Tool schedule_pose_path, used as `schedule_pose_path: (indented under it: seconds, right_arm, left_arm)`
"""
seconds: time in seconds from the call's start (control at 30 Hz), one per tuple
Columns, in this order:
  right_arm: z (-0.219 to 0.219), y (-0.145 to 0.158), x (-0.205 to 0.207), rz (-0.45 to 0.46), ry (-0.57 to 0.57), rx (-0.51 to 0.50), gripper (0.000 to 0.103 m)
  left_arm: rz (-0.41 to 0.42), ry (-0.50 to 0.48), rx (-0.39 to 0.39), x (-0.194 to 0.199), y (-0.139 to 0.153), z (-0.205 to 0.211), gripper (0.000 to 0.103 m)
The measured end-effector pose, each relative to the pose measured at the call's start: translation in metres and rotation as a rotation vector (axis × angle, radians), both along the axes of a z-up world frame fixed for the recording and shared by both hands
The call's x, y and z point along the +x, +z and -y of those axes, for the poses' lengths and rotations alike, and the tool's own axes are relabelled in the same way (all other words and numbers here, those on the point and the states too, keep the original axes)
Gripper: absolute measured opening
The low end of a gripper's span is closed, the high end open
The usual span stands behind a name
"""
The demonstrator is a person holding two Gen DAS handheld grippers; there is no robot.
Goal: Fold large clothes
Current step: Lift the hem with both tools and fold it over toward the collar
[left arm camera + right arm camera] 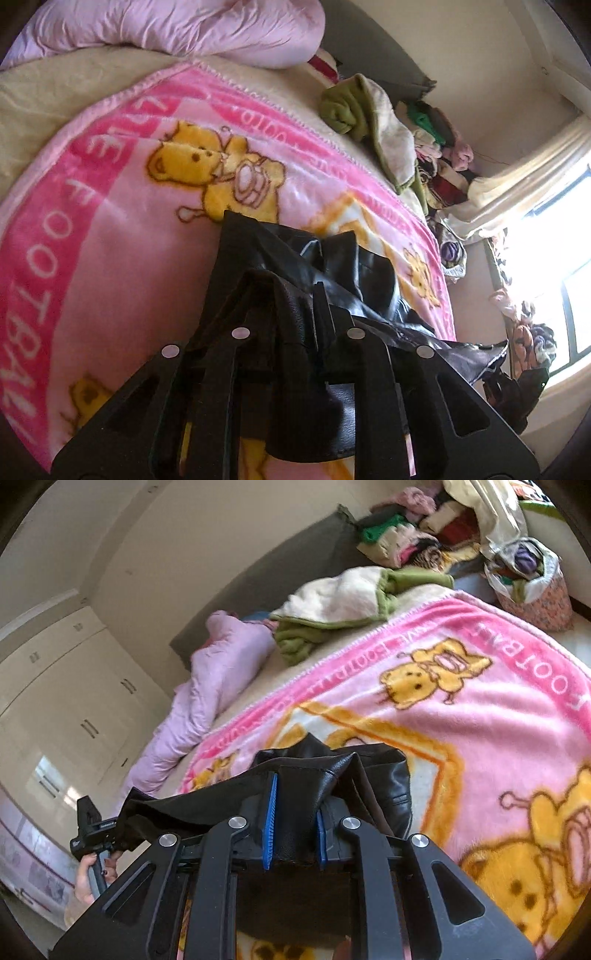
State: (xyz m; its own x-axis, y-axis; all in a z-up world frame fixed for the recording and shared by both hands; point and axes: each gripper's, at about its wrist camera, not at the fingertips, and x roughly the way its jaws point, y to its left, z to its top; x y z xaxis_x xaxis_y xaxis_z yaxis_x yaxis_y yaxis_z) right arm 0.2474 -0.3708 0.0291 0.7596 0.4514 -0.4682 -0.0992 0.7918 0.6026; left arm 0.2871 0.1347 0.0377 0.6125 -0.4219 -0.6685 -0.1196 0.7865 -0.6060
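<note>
1. Black leather garment (295, 794) fills the space nearest us, pinched between the blue pads (271, 819) of our right gripper (295, 823).
2. Our left gripper (291, 295) clamps another edge of the same garment, which hangs in folds over the pink bear blanket (122, 229).
3. Beyond lie a lilac quilt (177, 26) and a green towel (332, 609).
4. Someone's hand (88, 875) grips the left handle.

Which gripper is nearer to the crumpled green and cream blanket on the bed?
Probably the left. The left gripper and right gripper both clamp the black leather garment; the green blanket lies beyond both, seemingly closer in the left view.
</note>
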Motion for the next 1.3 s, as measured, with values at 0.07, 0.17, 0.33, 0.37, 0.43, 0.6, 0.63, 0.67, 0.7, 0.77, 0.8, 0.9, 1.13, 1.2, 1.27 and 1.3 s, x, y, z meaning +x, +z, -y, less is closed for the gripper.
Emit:
schedule_pose_path:
  seconds: [0.07,0.17,0.33,0.37,0.43,0.6,0.63,0.67,0.7,0.77,0.8,0.9,1.13,1.2,1.27,1.3]
  right_arm:
    - [0.004,-0.009,0.010,-0.026,-0.025,0.003,0.019]
    - [0.008,-0.021,0.017,-0.059,-0.072,-0.022,0.030]
    - [0.014,-0.031,0.010,-0.030,-0.111,-0.083,0.062]
    - [0.014,-0.032,0.008,-0.015,-0.108,-0.105,0.062]
    - [0.012,-0.034,0.007,-0.011,-0.117,-0.187,0.071]
    - [-0.009,-0.050,0.021,-0.038,-0.062,-0.379,0.076]
    - [-0.012,-0.054,0.025,-0.047,-0.052,-0.400,0.076]
    - [-0.015,-0.058,0.030,-0.055,-0.046,-0.422,0.076]
    - [-0.017,-0.061,0.034,-0.059,-0.039,-0.432,0.076]
    - [-0.019,-0.069,0.046,-0.075,-0.041,-0.461,0.076]
    - [-0.020,-0.071,0.049,-0.079,-0.042,-0.468,0.075]
    - [-0.021,-0.074,0.059,-0.081,-0.043,-0.468,0.021]
    - [-0.012,-0.045,0.043,0.028,-0.092,-0.395,0.007]
    - [-0.009,-0.032,0.044,0.057,-0.110,-0.347,0.006]
    - [-0.007,-0.024,0.048,0.075,-0.118,-0.322,0.006]
    - [-0.006,-0.022,0.051,0.075,-0.123,-0.310,0.006]
  left_arm:
    - [0.000,-0.002,0.006,0.006,-0.004,0.003,0.016]
    - [0.008,0.006,-0.006,0.012,-0.012,0.006,0.038]
    - [0.129,0.087,0.056,-0.001,0.001,-0.002,0.062]
    - [0.143,0.100,0.102,-0.004,0.004,-0.002,0.062]
    - [0.160,0.113,0.207,-0.007,0.006,0.003,0.062]
    - [0.109,0.029,0.444,0.006,-0.017,0.032,0.062]
    - [0.105,0.004,0.479,0.010,-0.023,0.039,0.063]
    - [0.096,-0.015,0.498,0.013,-0.028,0.043,0.063]
    - [0.074,-0.036,0.523,0.019,-0.035,0.048,0.063]
    - [0.063,-0.053,0.523,0.025,-0.044,0.049,0.061]
    - [0.057,-0.057,0.513,0.029,-0.049,0.049,0.057]
    - [0.067,-0.059,0.493,0.033,-0.055,0.048,0.024]
    - [0.197,-0.049,0.461,0.015,-0.015,0.047,0.004]
    - [0.237,-0.040,0.463,0.012,0.001,0.046,0.004]
    - [0.253,-0.021,0.440,0.011,0.008,0.043,0.004]
    - [0.250,-0.012,0.423,0.013,0.009,0.040,0.004]
